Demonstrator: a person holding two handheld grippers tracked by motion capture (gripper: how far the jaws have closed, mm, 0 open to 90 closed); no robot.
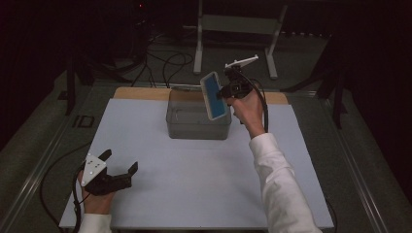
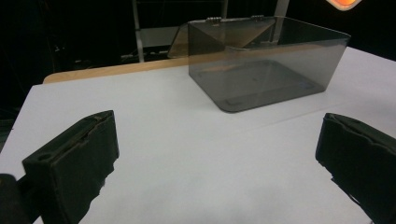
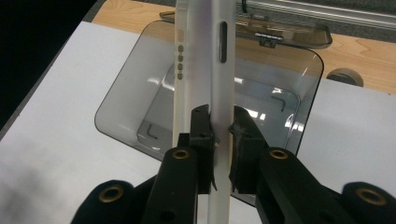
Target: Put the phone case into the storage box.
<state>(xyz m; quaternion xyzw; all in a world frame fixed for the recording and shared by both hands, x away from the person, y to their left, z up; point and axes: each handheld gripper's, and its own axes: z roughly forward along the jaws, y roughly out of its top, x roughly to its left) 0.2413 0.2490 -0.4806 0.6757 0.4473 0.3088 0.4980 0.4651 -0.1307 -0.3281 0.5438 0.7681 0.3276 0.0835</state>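
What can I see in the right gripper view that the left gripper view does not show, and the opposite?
Right gripper view alone: the right gripper clamps a white phone case edge-on above the box. Left gripper view alone: the left gripper, jaws wide apart with nothing between them. Both: the empty smoky transparent box with its hinged lid open, on the white table.

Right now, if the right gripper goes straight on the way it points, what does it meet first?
Probably the smoky transparent plastic box: the right gripper, shut on the white-edged phone case, points down into the open box. Depth is unclear.
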